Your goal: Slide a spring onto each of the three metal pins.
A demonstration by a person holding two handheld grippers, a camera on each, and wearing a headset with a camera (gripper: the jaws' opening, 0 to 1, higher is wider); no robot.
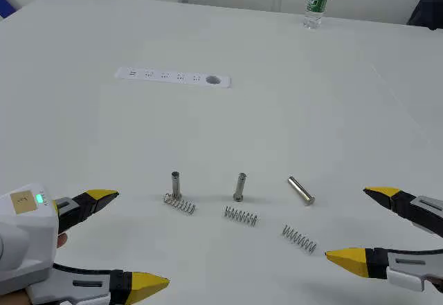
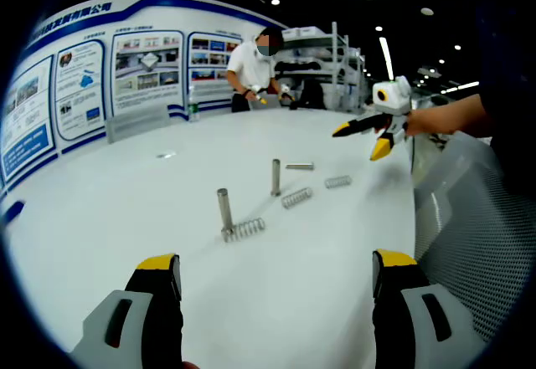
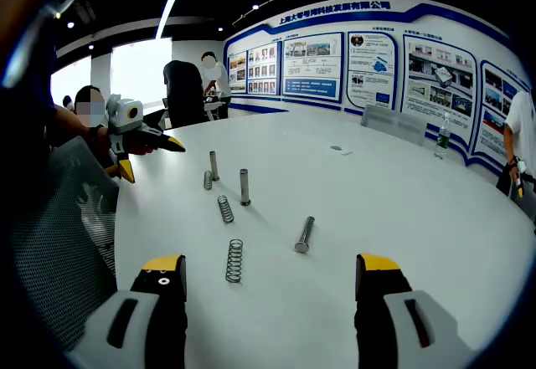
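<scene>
The left gripper [image 1: 128, 239] is hovering low over the near left corner of the white table [image 1: 277, 97], its yellow-tipped jaws spread wide and gripping nothing. To its right, the left pin [image 1: 176, 184] is standing upright, and the left spring [image 1: 179, 203] is lying on its side just in front, one end right at the pin's foot. Next along, the middle pin [image 1: 239, 186] is also standing upright, with the middle spring [image 1: 241, 215] lying flat just in front of it, slightly apart. Further right, the right pin [image 1: 300, 190] is lying on its side, angled across the table, and the right spring [image 1: 299, 238] is lying nearer the person, clear of it. All three springs are sitting loose on the table, none on a pin. At the far right, the right gripper [image 1: 351, 223] is hovering beside the right spring with its jaws wide apart and empty. Behind the row, a white power strip [image 1: 173, 77] is lying flat, and a clear bottle [image 1: 316, 1] is standing at the table's far edge.
</scene>
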